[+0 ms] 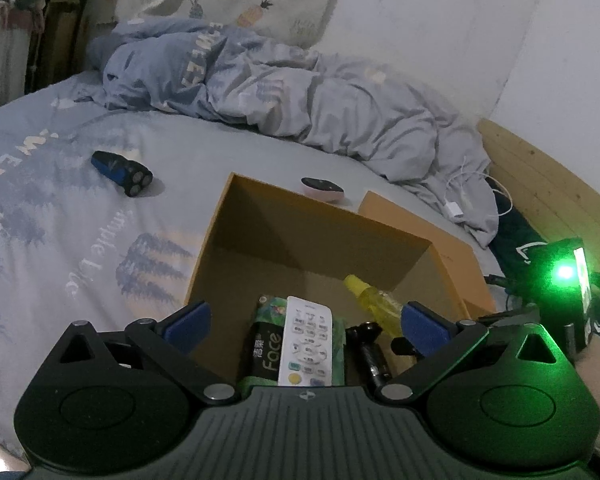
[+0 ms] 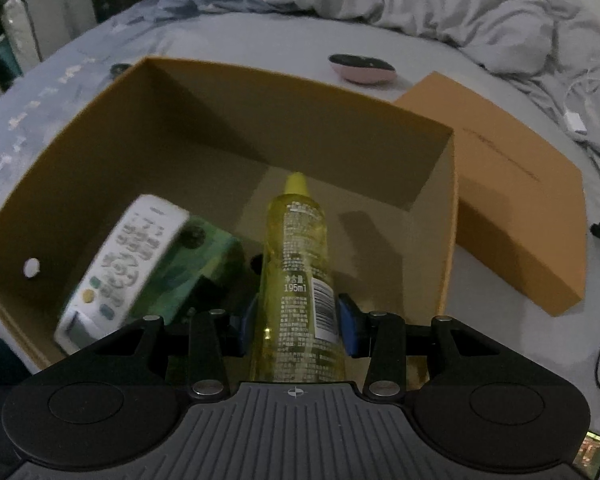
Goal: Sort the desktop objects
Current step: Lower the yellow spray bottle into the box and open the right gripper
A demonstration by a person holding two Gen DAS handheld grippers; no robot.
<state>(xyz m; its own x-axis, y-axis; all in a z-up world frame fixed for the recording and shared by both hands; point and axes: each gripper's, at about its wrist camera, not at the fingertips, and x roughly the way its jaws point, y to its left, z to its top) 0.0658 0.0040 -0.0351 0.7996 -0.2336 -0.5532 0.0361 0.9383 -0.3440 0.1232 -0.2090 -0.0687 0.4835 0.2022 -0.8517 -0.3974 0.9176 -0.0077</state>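
An open cardboard box [image 1: 216, 240] [image 2: 452, 200] sits on the bed. Inside lie a white remote [image 1: 307, 344] [image 2: 124, 264] on a green tissue pack [image 1: 268, 332] [image 2: 196, 264], a dark cylindrical object [image 1: 370, 348] and a yellow bottle [image 1: 374, 300] [image 2: 300, 280]. My right gripper [image 2: 298, 326] is shut on the yellow bottle, holding it over the box's near side with its cap pointing in. My left gripper [image 1: 306, 322] hangs open above the remote, holding nothing. A blue and black shaver [image 1: 122, 172] lies on the sheet to the left. A pink and black round item [image 1: 323, 190] [image 2: 362, 68] rests behind the box.
The box lid [image 2: 512, 200] [image 1: 428, 236] lies right of the box. A crumpled duvet [image 1: 300, 92] fills the back of the bed. A white charger cable [image 1: 460, 200] [image 2: 580, 112] trails at the right, by a wooden bed frame [image 1: 548, 184].
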